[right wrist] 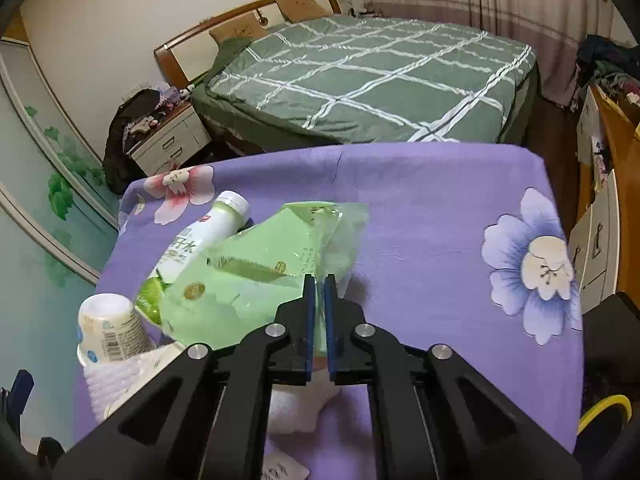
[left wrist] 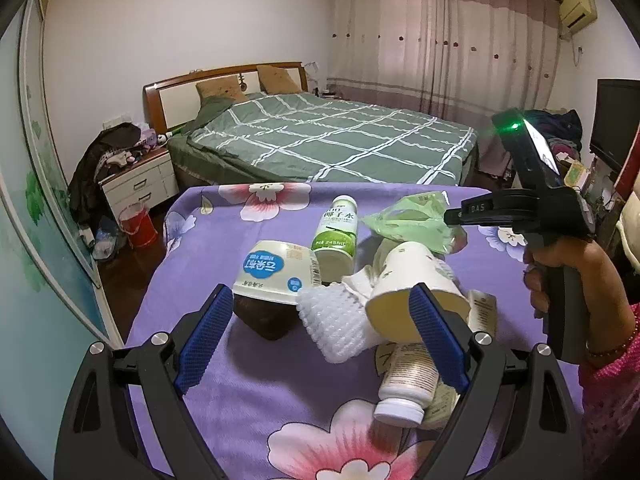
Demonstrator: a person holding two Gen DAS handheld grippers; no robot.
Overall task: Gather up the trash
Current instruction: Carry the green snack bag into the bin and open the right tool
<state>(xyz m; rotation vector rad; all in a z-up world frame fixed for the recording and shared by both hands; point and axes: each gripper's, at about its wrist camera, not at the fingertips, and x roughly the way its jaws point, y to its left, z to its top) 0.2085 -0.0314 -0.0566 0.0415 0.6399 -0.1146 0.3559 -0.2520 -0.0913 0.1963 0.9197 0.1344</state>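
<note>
Our right tongs point(right wrist: 319, 280) pinch green plastic bag point(right wrist: 256, 264), lifted just beside coconut bottle point(left wrist: 335, 236) on bench point(right wrist: 420, 208). Our left tongs point(left wrist: 322, 316) gape wide, hold nothing. Paper cup point(left wrist: 416, 280), yogurt tub point(left wrist: 276, 272), white bottle point(left wrist: 404, 384) remain uncollected near bottle.

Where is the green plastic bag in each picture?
Left wrist view: the green plastic bag is right of centre, held above the pile of trash by the right gripper.
Right wrist view: the bag is centre-left, pinched at its edge by the shut right gripper.
Shared landmark: the green-and-white bottle, lying just left of the bag in both views.
</note>
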